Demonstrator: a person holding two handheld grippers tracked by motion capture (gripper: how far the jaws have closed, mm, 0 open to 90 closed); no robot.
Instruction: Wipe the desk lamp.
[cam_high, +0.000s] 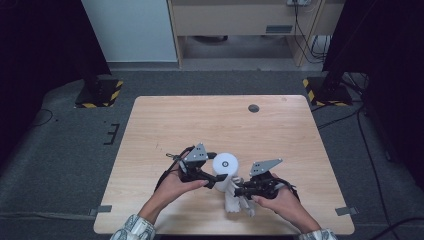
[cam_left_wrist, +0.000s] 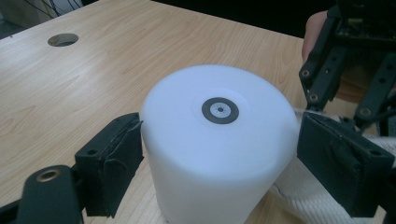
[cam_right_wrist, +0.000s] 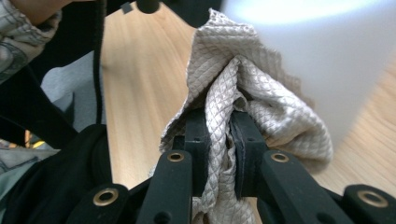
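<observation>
Landmark = white cylinder (cam_high: 225, 170), upright on table (cam_high: 165, 125), near the front edge, roughly mid-width.

Near: R gripper (cam_right_wrist: 218, 135) view shows what the high view can't: jaws pressed together on a fold of quilted beige cloth (cam_right_wrist: 243, 93), fabric bunched up over the jaw tips and spilling both sides. Cloth top lies against the cylinder's side (blurred white mass, upper right of that view). High view gives only a pale bunch of cloth (cam_high: 235, 200) at the cylinder's front-right foot, under the R gripper (cam_high: 239, 191).

L gripper (cam_left_wrist: 219, 154) view: jaws spread, one pad each side of the cylinder (cam_left_wrist: 219, 149). Left pad looks touching the wall; right pad close, contact can't tell. Cylinder top flat, small dark ring at centre. Cloth (cam_left_wrist: 303, 196) runs along the cylinder's base on the right, passing under the right pad. R gripper (cam_left_wrist: 345, 70) seen just beyond that.

High view: L gripper (cam_high: 216, 180) comes in from the cylinder's left, R from its right-front; both hands tight around it, so the cylinder is boxed in front and sides.

Far: behind the cylinder tabletop is bare wood, only a round cable hole (cam_high: 254, 108) toward the far-right. Front edge close behind the hands; far half open. Beyond the table: grey floor, two stand bases w/ yellow-black tape, wooden cabinet.
</observation>
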